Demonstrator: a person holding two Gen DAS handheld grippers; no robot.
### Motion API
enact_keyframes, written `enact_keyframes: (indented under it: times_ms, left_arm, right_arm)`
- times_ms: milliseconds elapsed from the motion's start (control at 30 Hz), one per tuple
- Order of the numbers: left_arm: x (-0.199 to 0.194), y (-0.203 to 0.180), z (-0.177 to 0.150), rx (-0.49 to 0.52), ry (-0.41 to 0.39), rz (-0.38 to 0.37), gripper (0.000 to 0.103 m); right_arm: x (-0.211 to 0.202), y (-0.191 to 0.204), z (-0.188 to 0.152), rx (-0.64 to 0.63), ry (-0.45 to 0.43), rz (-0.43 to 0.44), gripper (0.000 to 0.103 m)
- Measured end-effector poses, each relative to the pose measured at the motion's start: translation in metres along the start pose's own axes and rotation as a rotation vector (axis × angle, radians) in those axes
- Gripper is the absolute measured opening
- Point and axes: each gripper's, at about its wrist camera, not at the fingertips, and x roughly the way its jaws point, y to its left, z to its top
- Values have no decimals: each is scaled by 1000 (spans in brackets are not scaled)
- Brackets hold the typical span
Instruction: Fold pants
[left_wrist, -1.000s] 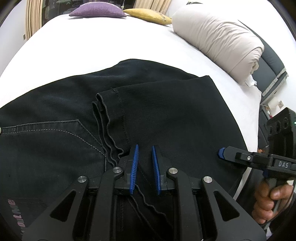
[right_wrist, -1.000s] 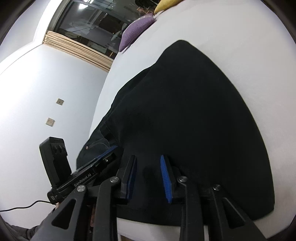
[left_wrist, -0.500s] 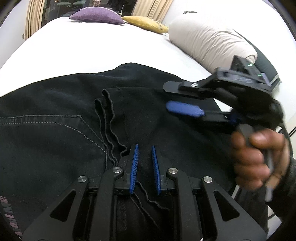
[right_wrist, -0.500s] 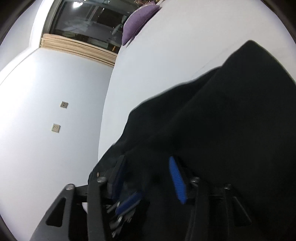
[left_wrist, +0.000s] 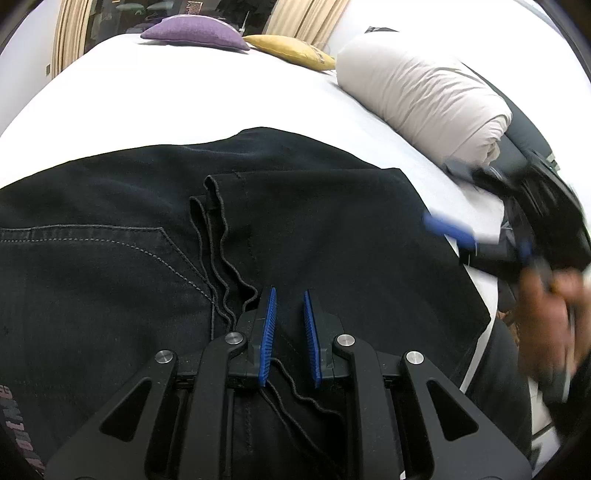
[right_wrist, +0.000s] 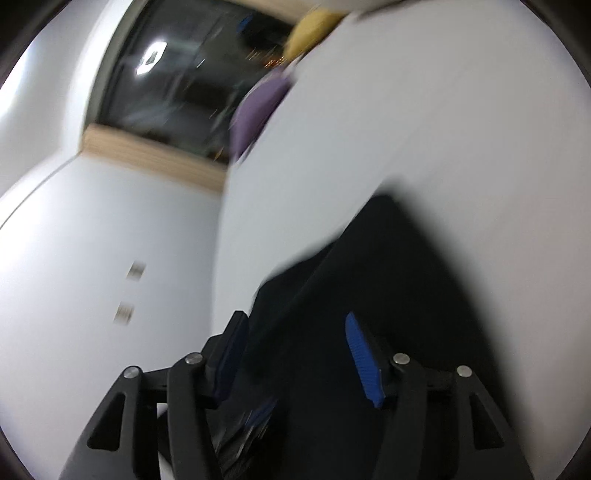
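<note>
Pants (left_wrist: 332, 236), black, lie spread on the white bed (left_wrist: 207, 96), folded so that the leg ends rest over the seat part; the wavy hems (left_wrist: 221, 240) run in a few stacked lines down the middle of the cloth, just right of a stitched back pocket (left_wrist: 110, 258). The left gripper (left_wrist: 290, 314) sits low over the pants, its blue pads (left_wrist: 269, 325) a narrow gap apart with nothing between them, right beside the hems. The cloth passes under the fingers rather than between them.

The right gripper (left_wrist: 454, 232) shows in the left view as a blurred shape at the right edge of the bed, past the edge of the pants, held by the person's right hand (left_wrist: 546, 314). In its own view the right gripper (right_wrist: 295, 350) is spread wide, with the dark cloth of the pants (right_wrist: 388, 295) in front of it. That picture is smeared, so whether the pads touch the cloth is hard to say; nothing looks pinched.

Farther up the bed a purple cushion (left_wrist: 192, 31) and a yellow cushion (left_wrist: 291, 50) lie side by side near the far edge, and a rolled pale duvet (left_wrist: 424, 96) lies along the right side, well apart from the pants. A dark window (right_wrist: 177, 74) and a white wall (right_wrist: 92, 240) fill the left of the right gripper's view.
</note>
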Motion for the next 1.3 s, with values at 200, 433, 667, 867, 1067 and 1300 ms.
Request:
enact_keyframes:
  times_ms: [200,433,667,867,1067,1300]
  left_arm:
    - [-16,-1,-9,9,-23,23,16]
    - [-52,6,-21,-99,-18,85,16]
    - [-154,66,-55,-502,-198,64,95]
    - [-209,119,-117,-869,-279,37,95]
    - [-213,139,-137,-1024,-287,-6,95]
    - [-195,166,-145,-1118,-304,-87,95]
  right_arm:
    - [12,0,-72,-115,60,-45,59]
    - [-22,20,-114,-189,118,-61,76]
    - [-46,23,-104,-123,60,125,76]
    - [-17,43,-110,-188,155,205,70]
    - [-2,64,-109,-225,213,225,64]
    - [7,67,-104,-182,208,245,63]
